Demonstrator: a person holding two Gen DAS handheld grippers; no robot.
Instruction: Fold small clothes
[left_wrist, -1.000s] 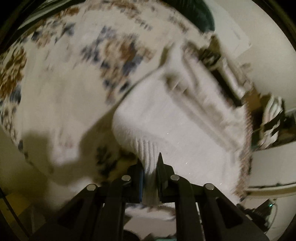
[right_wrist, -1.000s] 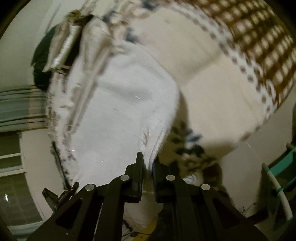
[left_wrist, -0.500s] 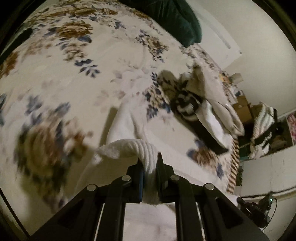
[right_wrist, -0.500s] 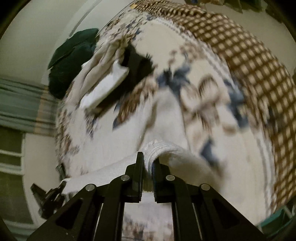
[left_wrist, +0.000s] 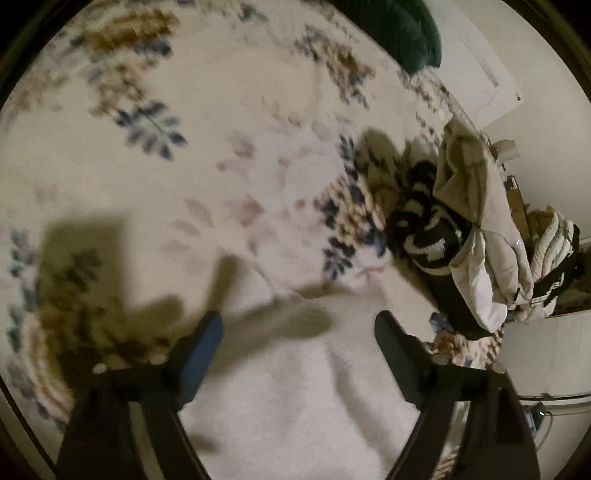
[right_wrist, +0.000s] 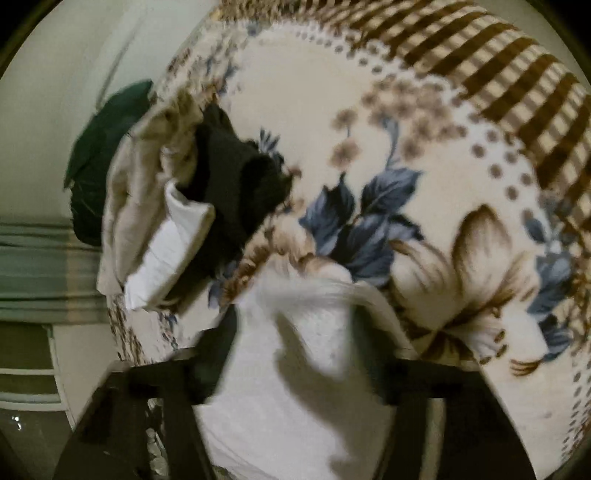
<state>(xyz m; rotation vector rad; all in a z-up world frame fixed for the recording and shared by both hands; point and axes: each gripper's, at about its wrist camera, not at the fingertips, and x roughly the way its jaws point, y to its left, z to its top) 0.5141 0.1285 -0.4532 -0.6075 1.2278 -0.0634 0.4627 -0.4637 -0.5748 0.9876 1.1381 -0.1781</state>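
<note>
Knitwear like this white garment (left_wrist: 295, 391) is soft and light, I judge, with no stiffness of its own: it sags wherever I let go and will crease along any line I lay it over. It looks thick and ribbed at the hem, so that edge should give the surest hold; the plain middle would only bunch up between my pads. It lies on the bed's floral blanket (left_wrist: 229, 155), directly below both my hands, its folded-over edge just ahead of my fingertips.

My left hand-held gripper (left_wrist: 297, 326) has just been opening and now stands wide, released, with the white fabric under the gap but no pad pressing on it. My right hand-held gripper (right_wrist: 295, 354) has likewise just been opening; its fingers are blurred and partly hidden by the cloth, which rises between them (right_wrist: 314, 314), yet they are spread well apart and nothing is pinched.

Both hands point steeply down at the bed, side by side over the same garment. Beyond it, near the blanket's far edge, a pile of other clothes (left_wrist: 476, 236) waits beside a dark green pillow (left_wrist: 399, 33).
</note>
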